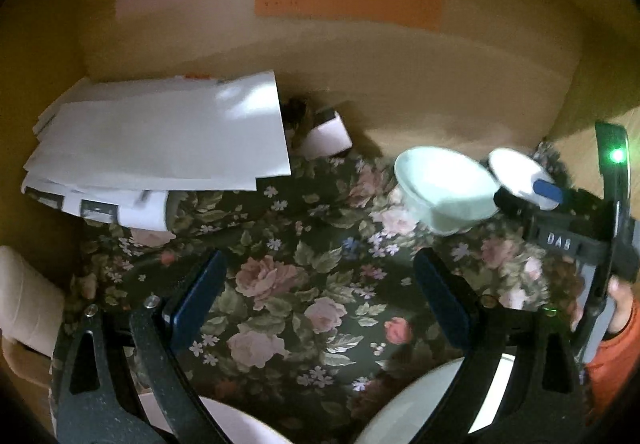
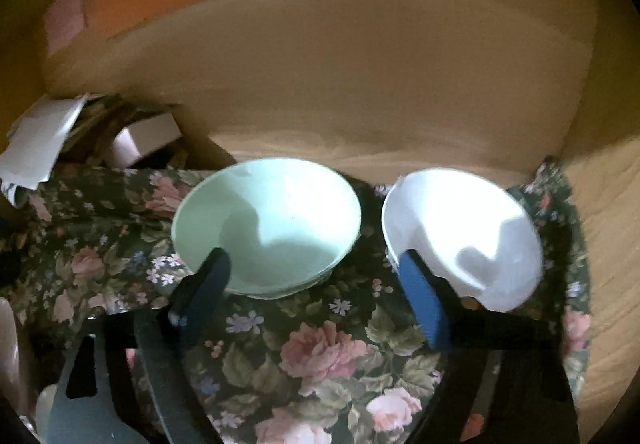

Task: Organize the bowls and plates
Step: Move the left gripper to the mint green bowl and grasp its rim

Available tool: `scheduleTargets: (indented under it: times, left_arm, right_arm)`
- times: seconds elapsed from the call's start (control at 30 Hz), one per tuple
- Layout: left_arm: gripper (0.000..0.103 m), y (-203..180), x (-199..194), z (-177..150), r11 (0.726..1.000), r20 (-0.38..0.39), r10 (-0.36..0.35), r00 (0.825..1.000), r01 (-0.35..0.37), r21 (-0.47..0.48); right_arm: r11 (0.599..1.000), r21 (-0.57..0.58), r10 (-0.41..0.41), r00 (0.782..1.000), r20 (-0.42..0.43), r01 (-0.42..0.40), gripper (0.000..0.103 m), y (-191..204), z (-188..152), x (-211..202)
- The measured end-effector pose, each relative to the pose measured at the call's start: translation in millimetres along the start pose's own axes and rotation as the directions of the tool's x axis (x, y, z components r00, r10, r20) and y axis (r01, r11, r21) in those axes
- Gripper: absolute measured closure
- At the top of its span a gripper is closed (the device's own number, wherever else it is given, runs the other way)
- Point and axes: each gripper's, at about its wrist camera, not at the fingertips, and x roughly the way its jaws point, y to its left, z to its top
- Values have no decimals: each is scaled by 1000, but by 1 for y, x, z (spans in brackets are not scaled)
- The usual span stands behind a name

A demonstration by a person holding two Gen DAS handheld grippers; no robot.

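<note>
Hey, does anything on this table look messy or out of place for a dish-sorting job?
Yes. A loose stack of white papers sprawls askew over the floral tablecloth's far left corner, some sheets curling. The green bowl and white bowl sit upright side by side; the white bowl's near rim looks uneven, possibly chipped, though blur prevents certainty.

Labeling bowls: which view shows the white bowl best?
Right wrist view: the white bowl sits close, its whole inside visible beside the green bowl. The left wrist view shows it small at the far right, partly hidden by the right hand-held gripper.
</note>
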Motion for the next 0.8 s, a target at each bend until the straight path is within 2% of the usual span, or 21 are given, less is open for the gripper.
scheduleTargets:
  times: [0.23, 0.37, 0.5, 0.57, 0.67, 0.73, 0.8]
  left_arm:
    - [7, -3, 26, 1, 1000, -85, -16, 996, 16, -3]
    - [7, -7, 30, 1, 1000, -96, -7, 995, 8, 11]
    - [7, -12, 32, 2, 999, -101, 4, 995, 0, 32]
    - [7, -14, 33, 2, 999, -102, 6, 995, -2, 42]
    - [7, -17, 35, 3, 999, -109, 1, 994, 5, 52]
    - [7, -19, 37, 4, 998, -111, -3, 994, 10, 56]
    - [7, -21, 39, 6, 998, -114, -5, 993, 11, 60]
  right_arm:
    - [999, 39, 19, 997, -80, -16, 46, -13, 0, 24]
    - [998, 52, 47, 993, -109, -41, 48, -15, 0, 31]
    - [995, 57, 91, 983, -157, -83, 56, -14, 1, 39]
    - [995, 58, 87, 981, -174, -78, 56, -14, 2, 44]
    - [997, 42, 72, 981, -178, -65, 64, -14, 3, 46]
    - [998, 17, 57, 982, -180, -54, 73, -14, 2, 46]
    - [998, 3, 68, 978, -196, -68, 78, -16, 0, 48]
